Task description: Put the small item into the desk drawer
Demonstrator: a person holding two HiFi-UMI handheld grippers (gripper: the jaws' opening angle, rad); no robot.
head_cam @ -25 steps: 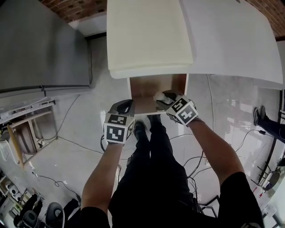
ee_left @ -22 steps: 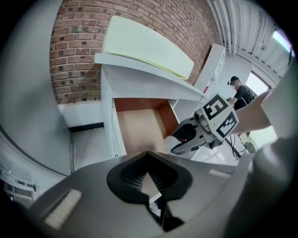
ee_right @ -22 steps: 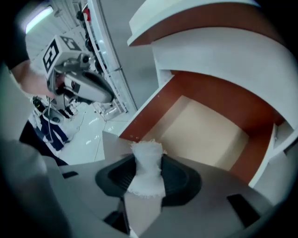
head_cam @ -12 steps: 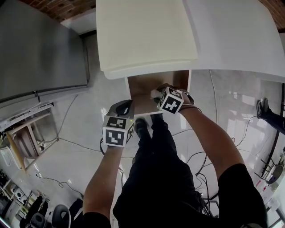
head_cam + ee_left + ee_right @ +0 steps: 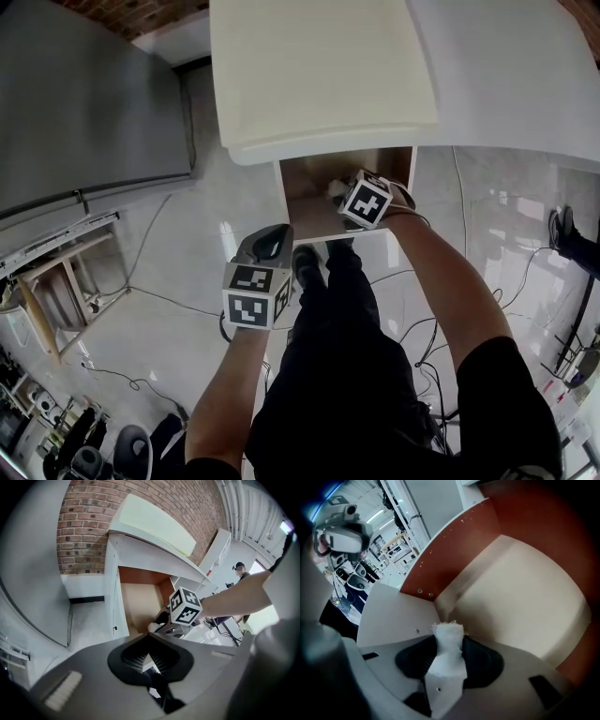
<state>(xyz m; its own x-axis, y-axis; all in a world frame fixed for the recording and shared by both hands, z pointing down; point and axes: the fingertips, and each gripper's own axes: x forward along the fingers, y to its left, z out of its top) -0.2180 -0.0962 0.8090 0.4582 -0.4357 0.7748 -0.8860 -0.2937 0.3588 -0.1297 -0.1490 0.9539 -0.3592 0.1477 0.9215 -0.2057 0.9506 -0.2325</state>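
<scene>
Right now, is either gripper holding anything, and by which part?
The right gripper pinches the small white item by its lower part, frayed top sticking out, over the open drawer. The left gripper holds nothing.

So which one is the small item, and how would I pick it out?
Find the white desk and the open drawer with the wood-coloured inside under its edge. Reaching into it, the right gripper is closed on a small strip of white cloth with a frayed end. It is the only soft white thing against the drawer's bare tan floor.
</scene>
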